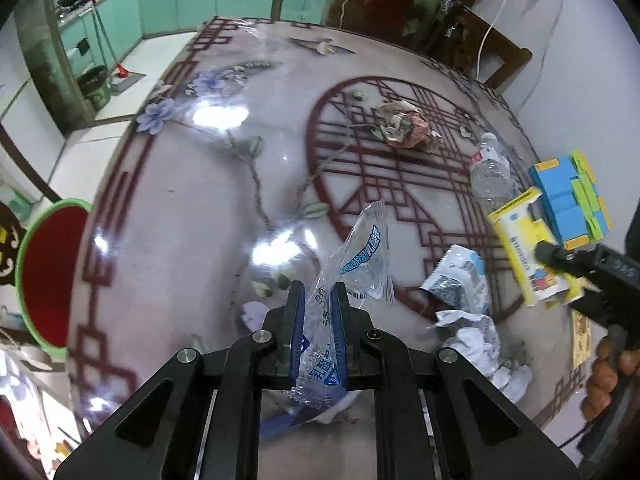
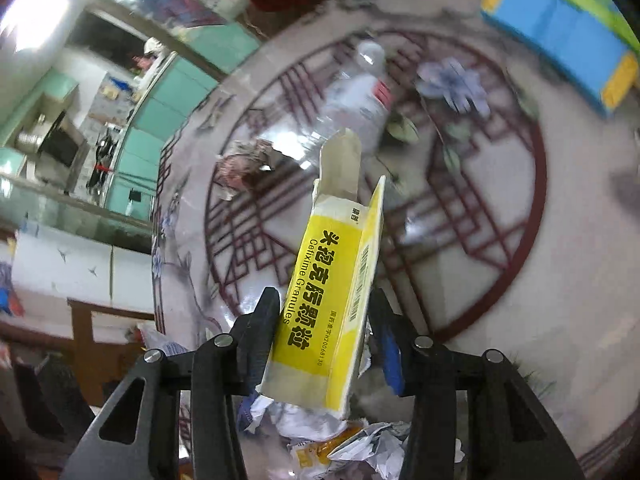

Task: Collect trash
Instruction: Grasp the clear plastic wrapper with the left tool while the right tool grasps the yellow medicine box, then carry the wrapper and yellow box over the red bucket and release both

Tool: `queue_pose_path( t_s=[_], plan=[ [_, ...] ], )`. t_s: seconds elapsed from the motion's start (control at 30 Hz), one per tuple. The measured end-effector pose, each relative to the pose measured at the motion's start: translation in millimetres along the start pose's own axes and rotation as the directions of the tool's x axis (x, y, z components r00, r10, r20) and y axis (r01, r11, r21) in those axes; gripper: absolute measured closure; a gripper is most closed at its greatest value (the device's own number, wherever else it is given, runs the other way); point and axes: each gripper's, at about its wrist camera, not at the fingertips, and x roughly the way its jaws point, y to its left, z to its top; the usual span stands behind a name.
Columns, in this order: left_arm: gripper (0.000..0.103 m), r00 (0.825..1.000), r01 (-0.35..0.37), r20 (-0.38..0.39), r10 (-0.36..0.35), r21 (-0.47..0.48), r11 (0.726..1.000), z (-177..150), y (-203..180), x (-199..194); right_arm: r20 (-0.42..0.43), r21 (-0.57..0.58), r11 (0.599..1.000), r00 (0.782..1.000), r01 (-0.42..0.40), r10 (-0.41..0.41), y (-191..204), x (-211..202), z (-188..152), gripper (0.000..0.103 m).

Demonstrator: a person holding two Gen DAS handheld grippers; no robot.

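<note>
My left gripper (image 1: pixel 317 296) is shut on a clear plastic wrapper (image 1: pixel 352 256) with blue print, held above the patterned table (image 1: pixel 180 200). My right gripper (image 2: pixel 324 308) is shut on a yellow and white medicine box (image 2: pixel 332 288) with an open flap; it also shows in the left wrist view (image 1: pixel 528 248), held by the right gripper (image 1: pixel 560 258) over the table's right side. A crumpled paper wad (image 1: pixel 404 122), a clear plastic bottle (image 1: pixel 490 172), a small snack packet (image 1: pixel 460 280) and crumpled white paper (image 1: pixel 484 344) lie on the table.
A red bin with a green rim (image 1: pixel 48 272) stands off the table's left edge. A blue, yellow and green block (image 1: pixel 572 196) sits at the table's right edge. A wooden chair (image 1: pixel 480 44) stands at the far side. Crumpled trash (image 2: pixel 352 440) lies under the right gripper.
</note>
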Motion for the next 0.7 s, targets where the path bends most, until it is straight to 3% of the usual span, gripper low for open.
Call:
queue_pose_path(
  t_s=[0.4, 0.7],
  plan=[
    [0.090, 0.999, -0.017, 0.048, 0.017, -0.013, 1.000, -2.3, 34.6, -21.1, 0.059, -0.166, 0.986, 0.998, 0.029, -0.020, 67.4, -18.7, -13.4, 0.059],
    [0.090, 0.995, -0.049, 0.084, 0.057, -0.094, 0.994, -4.6, 91.1, -38.6, 0.070, -0.278, 0.960, 0.998, 0.025, -0.006, 125.3, -9.6, -33.2, 0.059]
  ],
)
